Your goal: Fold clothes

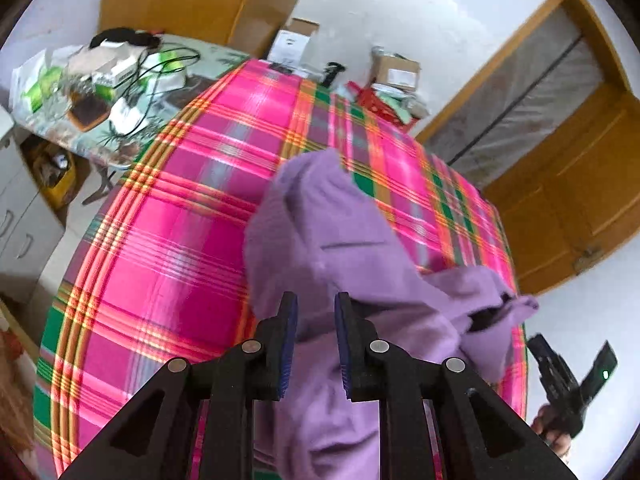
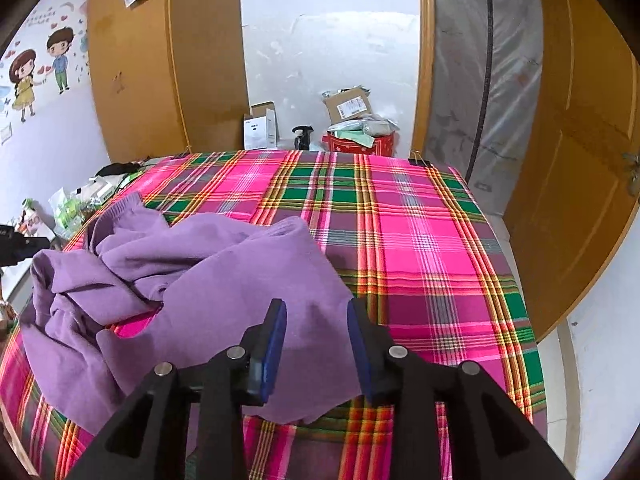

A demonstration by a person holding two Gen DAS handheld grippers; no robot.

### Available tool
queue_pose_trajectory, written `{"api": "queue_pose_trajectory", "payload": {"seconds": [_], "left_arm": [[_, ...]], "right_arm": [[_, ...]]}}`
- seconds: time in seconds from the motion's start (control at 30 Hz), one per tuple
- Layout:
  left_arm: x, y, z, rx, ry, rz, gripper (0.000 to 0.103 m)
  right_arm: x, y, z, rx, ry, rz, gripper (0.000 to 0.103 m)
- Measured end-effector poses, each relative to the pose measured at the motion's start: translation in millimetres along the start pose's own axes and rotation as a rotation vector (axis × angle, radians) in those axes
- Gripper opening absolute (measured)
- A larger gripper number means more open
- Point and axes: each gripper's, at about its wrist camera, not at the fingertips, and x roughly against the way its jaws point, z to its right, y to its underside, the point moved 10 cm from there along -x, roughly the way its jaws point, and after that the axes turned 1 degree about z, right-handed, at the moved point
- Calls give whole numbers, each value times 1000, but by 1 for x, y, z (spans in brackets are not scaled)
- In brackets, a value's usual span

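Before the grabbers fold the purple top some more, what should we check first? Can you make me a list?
1. Left gripper open, nothing pinched: ok.
2. Right gripper open, nothing pinched: ok.
3. Purple top lying flat: not ok, bunched and creased.
4. Top fully on the plaid cloth: cannot tell, near edge hidden.
5. Free cloth beside the top for spreading: ok.

I see a pink plaid tablecloth [image 2: 420, 248] covering the table. At its far edge stand a white box [image 2: 260, 128], a black bottle [image 2: 303, 138] and a red tub [image 2: 362, 145] with a cardboard parcel [image 2: 348, 106] on top. A wrapped mattress [image 2: 486, 80] leans far right beside a wooden door [image 2: 580, 184]. Cartoon wall stickers [image 2: 38, 76] sit far left, above a cluttered side table [image 1: 100, 80].
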Motion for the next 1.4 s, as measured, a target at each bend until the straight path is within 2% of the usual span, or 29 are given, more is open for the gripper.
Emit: {"api": "queue_pose_trajectory", "payload": {"seconds": [0.17,0.2,0.23,0.3,0.4,0.5,0.67,0.9,1.0,1.2,1.4], "left_arm": [[-16,-15,-2,-13,-19,-22,20],[-17,-17,5,-41,-11,-24,20],[-19,-19,13,-77,0,-28,20],[-24,-23,28,-144,17,-39,22],[-39,-33,43,-220,-5,-61,22],[-63,-35,55,-304,-23,-130,22],[-99,-21,68,-409,-44,-248,22],[-122,-11,74,-462,-62,-301,22],[-133,-4,72,-490,-79,-331,34],[-145,-3,73,-531,-120,-356,34],[-149,-5,74,-529,-115,-370,34]], "right_arm": [[-7,-6,-8,-9,-26,-7,35],[-9,-7,-10,-10,-28,-8,45],[-9,-9,-12,-8,-27,-7,49],[-10,-13,-16,2,-24,0,51],[-15,-17,-22,19,-26,-7,51],[-25,-18,-22,27,-19,-34,51],[-43,-12,-17,13,-9,-80,51],[-57,-9,-18,7,-16,-100,51],[-65,-9,-20,10,-19,-112,51],[-84,-7,-20,11,-31,-147,51],[-99,-2,-23,-4,-56,-193,51]]}}
